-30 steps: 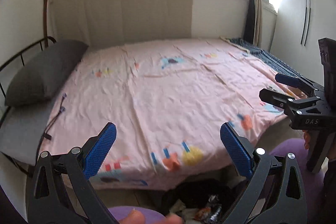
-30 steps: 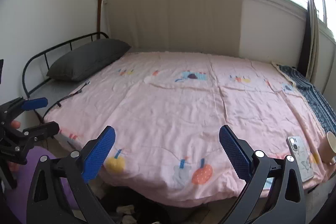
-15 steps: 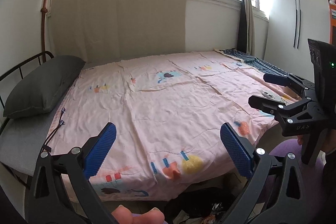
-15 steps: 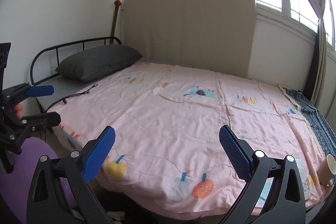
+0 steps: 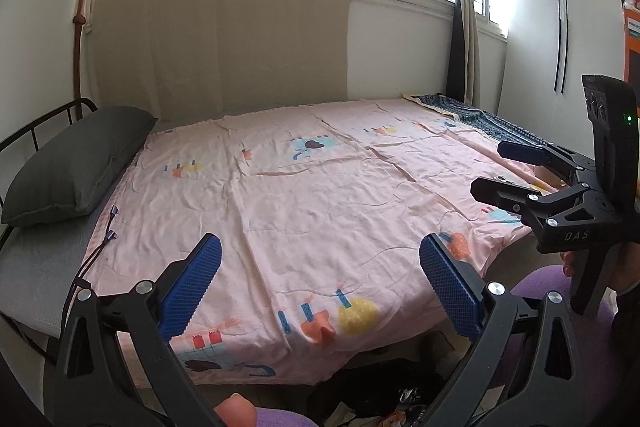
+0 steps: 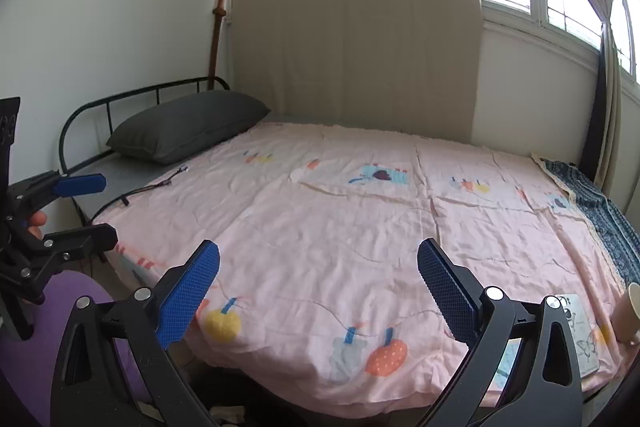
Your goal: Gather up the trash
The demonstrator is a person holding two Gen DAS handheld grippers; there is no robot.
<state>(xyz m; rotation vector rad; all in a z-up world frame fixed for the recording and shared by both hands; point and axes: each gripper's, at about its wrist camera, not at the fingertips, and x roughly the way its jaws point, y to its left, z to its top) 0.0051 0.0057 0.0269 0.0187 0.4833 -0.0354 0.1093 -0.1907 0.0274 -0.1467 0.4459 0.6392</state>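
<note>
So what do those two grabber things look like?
Each hand-held gripper is a black frame with silver screws and two blue, bumpy-textured finger pads. That goes for the left hand-held gripper and the right hand-held gripper. Seen from the left camera, the right one has "DAS" lettering, a tall black block and a small green light.

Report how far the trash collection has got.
Done: nothing shows as collected. In hand: nothing; the left gripper and right gripper are both open and empty, held above the pink bedspread. Left: the wrappers and scraps lie on the floor at the foot of the bed, beside a dark bag. A paper cup at the bed's corner might count too.
</note>
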